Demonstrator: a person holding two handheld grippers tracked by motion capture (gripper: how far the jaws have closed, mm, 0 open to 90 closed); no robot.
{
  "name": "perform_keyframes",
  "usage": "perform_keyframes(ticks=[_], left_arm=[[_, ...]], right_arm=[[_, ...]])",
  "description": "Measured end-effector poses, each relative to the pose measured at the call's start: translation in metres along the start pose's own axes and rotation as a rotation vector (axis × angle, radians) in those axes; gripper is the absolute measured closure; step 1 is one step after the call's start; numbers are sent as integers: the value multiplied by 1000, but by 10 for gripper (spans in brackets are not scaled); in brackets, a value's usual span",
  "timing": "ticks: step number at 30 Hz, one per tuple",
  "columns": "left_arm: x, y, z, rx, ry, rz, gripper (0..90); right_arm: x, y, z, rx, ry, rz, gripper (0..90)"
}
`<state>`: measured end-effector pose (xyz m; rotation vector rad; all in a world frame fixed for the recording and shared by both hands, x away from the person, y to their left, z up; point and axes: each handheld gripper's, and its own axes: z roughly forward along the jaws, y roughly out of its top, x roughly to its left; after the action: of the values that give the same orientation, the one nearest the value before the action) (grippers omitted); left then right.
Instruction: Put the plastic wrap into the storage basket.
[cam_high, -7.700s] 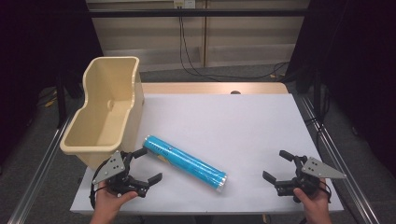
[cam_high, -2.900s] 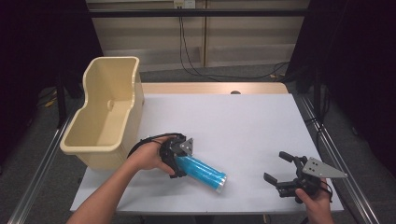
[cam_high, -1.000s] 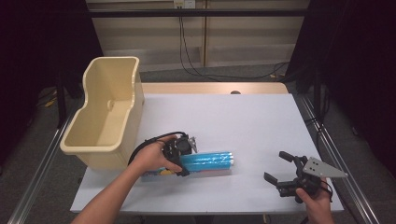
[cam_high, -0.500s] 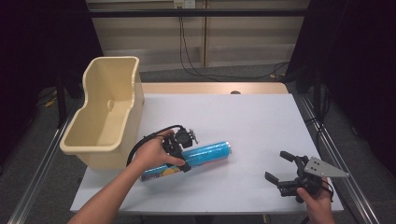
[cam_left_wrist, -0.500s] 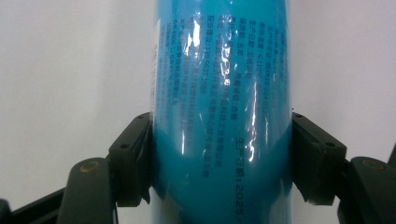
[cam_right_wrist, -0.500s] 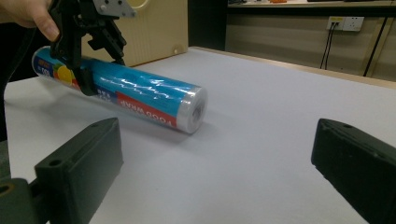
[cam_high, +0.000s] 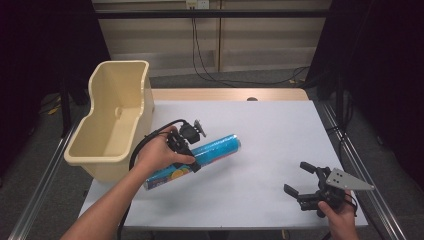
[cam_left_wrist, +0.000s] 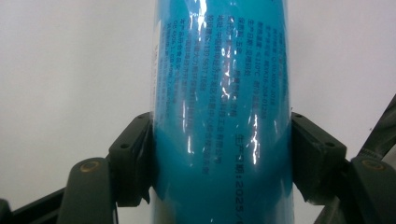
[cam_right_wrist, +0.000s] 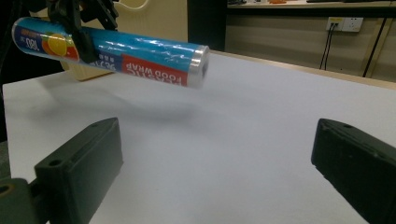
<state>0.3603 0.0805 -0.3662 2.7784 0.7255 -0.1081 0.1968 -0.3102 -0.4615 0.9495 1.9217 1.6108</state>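
The left hand-held gripper (cam_high: 192, 150) is clamping a blue roll (cam_high: 220, 148) — reading "FOOD WRAP" — clear of the white bench (cam_high: 270, 135); the right hand-held gripper (cam_high: 300, 181) is sitting with jaws apart.

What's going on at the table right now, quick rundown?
Left gripper clamped on the blue food wrap roll, roll clear of the table. Right gripper open, holding nothing. Beige bin beside the roll, nothing between them.
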Motion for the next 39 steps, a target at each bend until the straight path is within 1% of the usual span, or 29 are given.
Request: perform_keyframes(ticks=[2, 3, 5, 6, 7, 12, 13, 17, 20, 21, 23, 28, 31, 34, 36, 39], left_arm=[[1, 0, -6, -1, -2, -6, 321], [1, 0, -9, -11, 0, -27, 321], [3, 0, -15, -7, 7, -30, 322], [3, 0, -18, -14, 9, -41, 322], [3, 0, -21, -11, 16, -43, 322], [5, 1, -32, -21, 20, -62, 321], [5, 1, -32, -21, 20, -62, 322], [6, 2, -42, -36, 25, -86, 321], [8, 2, -48, -46, 33, -85, 321], [9, 2, -50, -53, 28, -97, 321], [10, 2, -55, -58, 28, -106, 321], [14, -1, -67, -74, 37, -141, 321], [17, -4, -73, -85, 36, -171, 321], [20, -7, -79, -84, 40, -195, 321], [22, -8, -83, -83, 52, -206, 321], [25, -11, -90, -83, 48, -226, 321]], right_arm=[[0, 0, 0, -1, 0, 2, 17], [0, 0, 0, -1, 0, 1, 17], [0, 0, 0, 0, 1, 1, 17], [0, 0, 0, 0, 1, 1, 17], [0, 0, 0, -1, 1, 1, 17], [0, 0, -1, -1, 0, 1, 17], [0, 0, -1, -1, 0, 1, 17], [0, 0, 0, -3, -2, 2, 16], [0, 0, 0, -4, -2, -1, 16], [0, 0, -1, -3, -2, 1, 16], [0, 0, -1, -4, -3, -3, 16], [0, 0, -1, -3, -2, -2, 16], [0, 0, 0, -3, -1, -1, 16], [0, 0, 0, -3, 0, -3, 16], [0, 0, 0, -3, 1, -2, 16], [1, 0, 0, -4, 0, -1, 16]])
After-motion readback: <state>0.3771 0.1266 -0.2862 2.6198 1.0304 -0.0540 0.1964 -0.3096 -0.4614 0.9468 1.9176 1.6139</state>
